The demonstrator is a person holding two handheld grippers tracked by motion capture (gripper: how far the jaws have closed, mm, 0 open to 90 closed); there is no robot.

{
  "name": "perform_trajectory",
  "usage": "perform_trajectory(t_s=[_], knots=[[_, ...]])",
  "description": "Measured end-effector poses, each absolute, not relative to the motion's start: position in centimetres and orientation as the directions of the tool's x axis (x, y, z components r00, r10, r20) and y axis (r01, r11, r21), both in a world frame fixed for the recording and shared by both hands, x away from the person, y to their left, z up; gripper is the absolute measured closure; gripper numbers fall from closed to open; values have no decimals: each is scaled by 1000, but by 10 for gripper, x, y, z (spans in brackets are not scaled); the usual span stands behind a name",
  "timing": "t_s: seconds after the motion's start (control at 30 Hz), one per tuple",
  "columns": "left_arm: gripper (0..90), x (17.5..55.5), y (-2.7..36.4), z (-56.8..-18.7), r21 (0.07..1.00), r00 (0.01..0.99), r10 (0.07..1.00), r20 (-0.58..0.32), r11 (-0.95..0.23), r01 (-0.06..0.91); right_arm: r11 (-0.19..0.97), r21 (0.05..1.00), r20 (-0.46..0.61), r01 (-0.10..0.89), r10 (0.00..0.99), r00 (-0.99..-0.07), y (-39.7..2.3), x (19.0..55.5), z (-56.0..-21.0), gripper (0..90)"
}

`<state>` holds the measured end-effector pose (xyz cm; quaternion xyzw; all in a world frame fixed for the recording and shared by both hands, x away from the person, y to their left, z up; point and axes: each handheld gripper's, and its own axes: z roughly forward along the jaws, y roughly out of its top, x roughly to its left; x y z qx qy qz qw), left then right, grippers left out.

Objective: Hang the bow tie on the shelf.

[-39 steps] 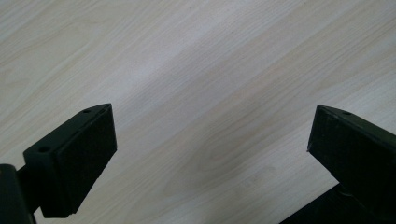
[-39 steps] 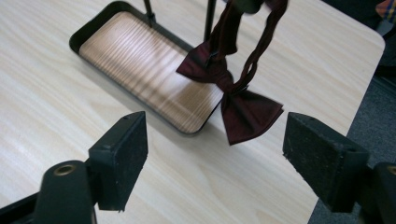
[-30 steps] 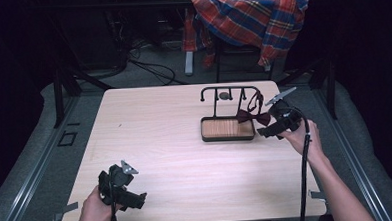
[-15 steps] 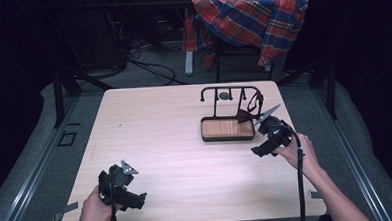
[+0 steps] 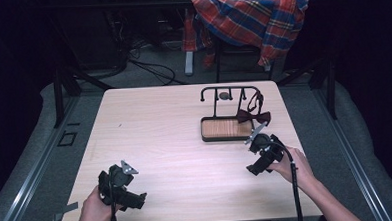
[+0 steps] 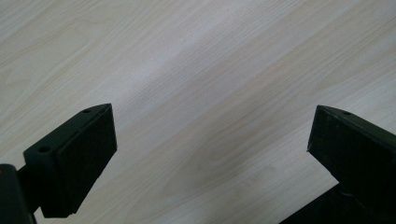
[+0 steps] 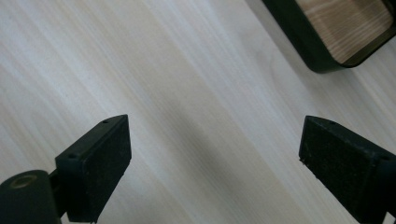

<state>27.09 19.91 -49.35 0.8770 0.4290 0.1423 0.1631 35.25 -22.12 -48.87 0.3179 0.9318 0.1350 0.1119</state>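
High view. The dark red bow tie [image 5: 253, 116] hangs by its strap from the right end of the black hanger stand [image 5: 228, 91], resting against the right rear corner of the stand's wooden tray [image 5: 224, 129]. The right gripper [image 5: 260, 155] sits just in front of the tray's right front corner, apart from the bow tie, its jaws having just opened with nothing between them. The left gripper [image 5: 118, 186] is held well apart from the tray, near the front left edge of the table [image 5: 154, 127].

Judged step: withdrawal after hanging the bow tie. Keep the right gripper low and clear of the tray so the cable does not snag the stand, and bring it toward the table's front edge. Whether the strap is fully seated on the rail is too small to tell.

Left gripper view. The jaws are spread wide over bare table wood with nothing between them.

Right gripper view. The jaws are spread wide and empty. One corner of the tray [image 7: 327, 37] lies ahead at upper right, cut off by the frame edge.
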Motion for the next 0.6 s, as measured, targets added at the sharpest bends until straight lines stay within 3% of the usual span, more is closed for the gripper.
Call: perform_trajectory(t_s=[0.27,0.6], knots=[[14,271,200,-494,406,595,797,106,-581,706,797,262,-95,544,582,-808,-215,332,-509,93],[14,272,198,-494,412,594,797,105,-579,704,782,286,-102,554,600,-794,-217,333,-512,137]])
